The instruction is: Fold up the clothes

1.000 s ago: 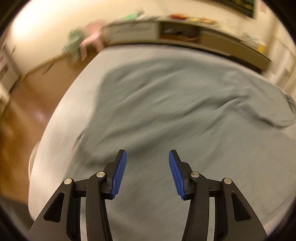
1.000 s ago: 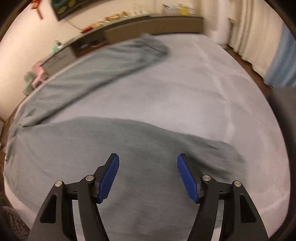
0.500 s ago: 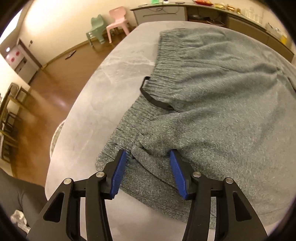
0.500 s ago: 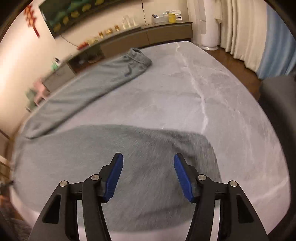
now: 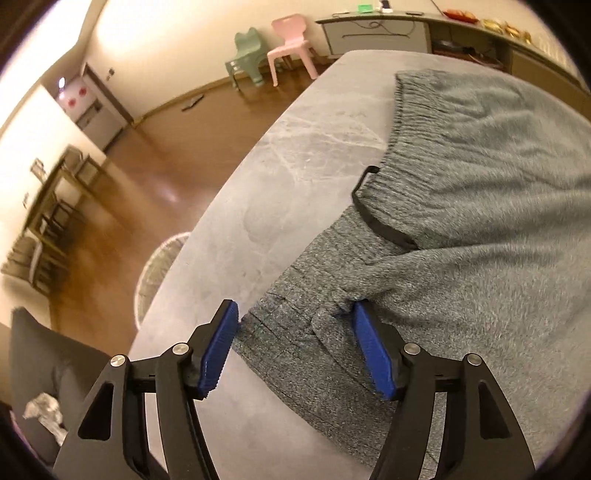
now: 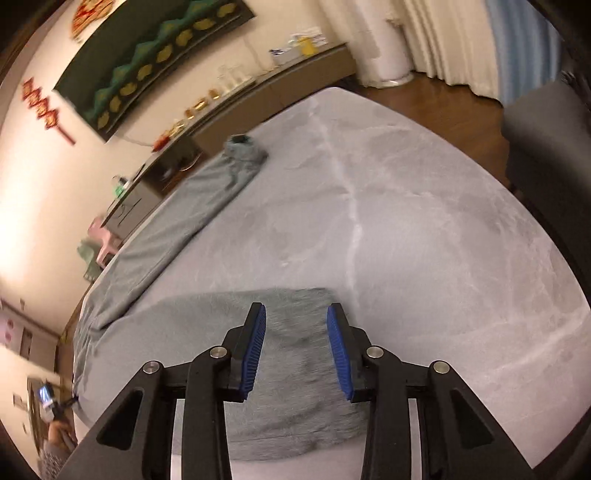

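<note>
Grey knitted trousers lie flat on the grey marble table, with a black drawstring at the waistband. My left gripper hovers over the near waistband corner. Its jaws are opening and straddle the cloth, and the right pad stands against a raised fold. In the right wrist view, the near leg's end lies under my right gripper. Those jaws are closing and the pads do not press on the cloth. The other leg stretches away to the far left.
The table edge curves close on the left, above wooden floor. A pink chair and a green chair stand far off by a sideboard. A dark chair stands beyond the table's right side.
My left gripper has come down onto the waistband corner and its jaws have widened. My right gripper has shifted toward the end of the near leg and its jaws have narrowed.
</note>
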The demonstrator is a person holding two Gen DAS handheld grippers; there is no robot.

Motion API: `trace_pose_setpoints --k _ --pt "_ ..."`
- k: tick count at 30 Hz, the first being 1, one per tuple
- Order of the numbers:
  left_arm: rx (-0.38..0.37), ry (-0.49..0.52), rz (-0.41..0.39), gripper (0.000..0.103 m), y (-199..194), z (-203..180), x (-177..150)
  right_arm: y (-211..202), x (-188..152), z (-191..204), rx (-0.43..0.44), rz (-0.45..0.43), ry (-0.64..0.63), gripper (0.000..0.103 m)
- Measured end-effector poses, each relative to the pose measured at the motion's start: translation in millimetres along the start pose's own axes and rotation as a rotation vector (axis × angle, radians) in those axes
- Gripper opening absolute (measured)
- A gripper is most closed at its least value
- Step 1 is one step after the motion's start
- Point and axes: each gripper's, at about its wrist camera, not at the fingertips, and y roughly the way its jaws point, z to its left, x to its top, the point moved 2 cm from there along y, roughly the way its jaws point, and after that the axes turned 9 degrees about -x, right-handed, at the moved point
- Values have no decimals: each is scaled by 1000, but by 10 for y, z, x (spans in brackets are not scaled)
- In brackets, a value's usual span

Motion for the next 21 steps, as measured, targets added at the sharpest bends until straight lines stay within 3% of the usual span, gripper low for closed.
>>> trace_pose_setpoints --k 3,6,10,11,14,17,19,21 --pt "2 -35 11 68 98 93 106 158 -72 50 -23 66 -42 57" --pt "29 -35 13 68 117 67 136 424 -135 232 -6 138 -118 57" --pt "38 -14 11 68 151 68 156 544 -83 347 61 168 -89 55" --pt "31 -17 14 68 157 85 159 565 -69 354 71 171 -75 50" --pt "31 -55 22 61 -12 130 146 591 -33 352 102 177 -44 20" --pt "28 -135 -120 55 -631 119 96 491 -41 376 123 155 -38 19" --pt "-71 -95 -266 55 -1224 -210 -53 386 -91 430 147 147 -59 20" --pt "-279 20 -314 55 -1623 -843 -329 351 -135 448 185 165 -60 25"
